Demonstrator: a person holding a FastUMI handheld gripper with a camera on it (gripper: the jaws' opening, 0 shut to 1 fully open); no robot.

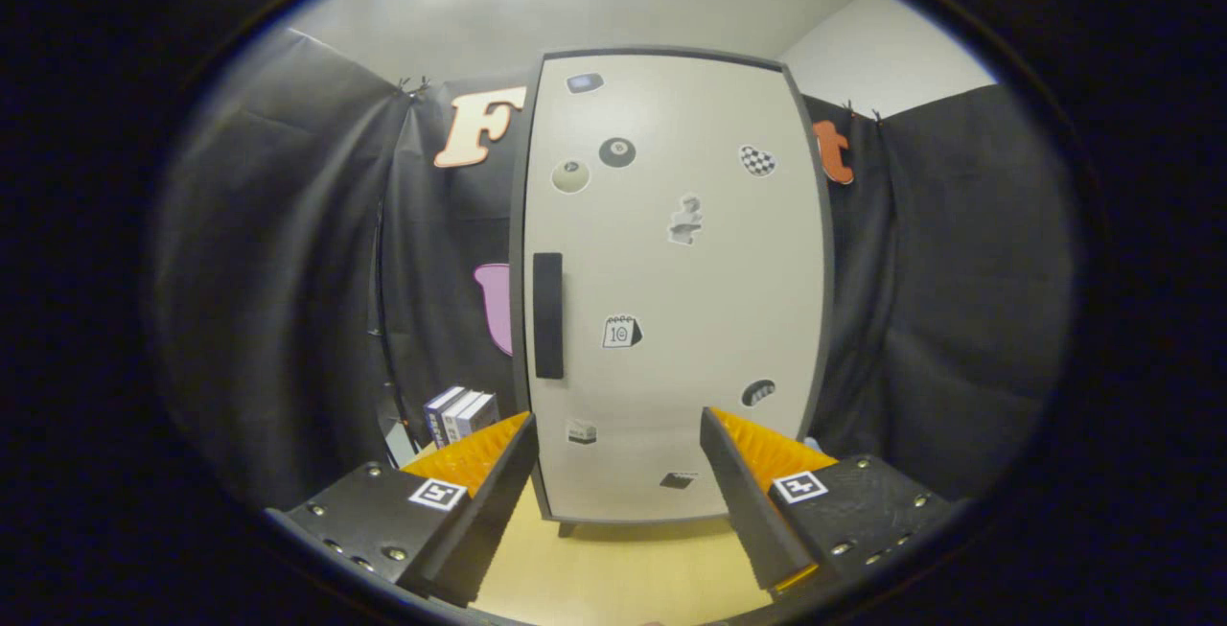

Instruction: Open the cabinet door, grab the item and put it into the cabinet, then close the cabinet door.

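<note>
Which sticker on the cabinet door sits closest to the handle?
The calendar-style sticker, just right of the black handle near its lower half. The other stickers sit farther up or down the closed door. The gripper hangs open, holding nothing.

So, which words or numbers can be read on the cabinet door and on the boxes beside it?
"10": on the calendar sticker on the closed cabinet door.
Black ball sticker: number too blurred to read.
Boxes left of the door: print too small to read.
The gripper fingers stand open, empty, before the door.
</note>
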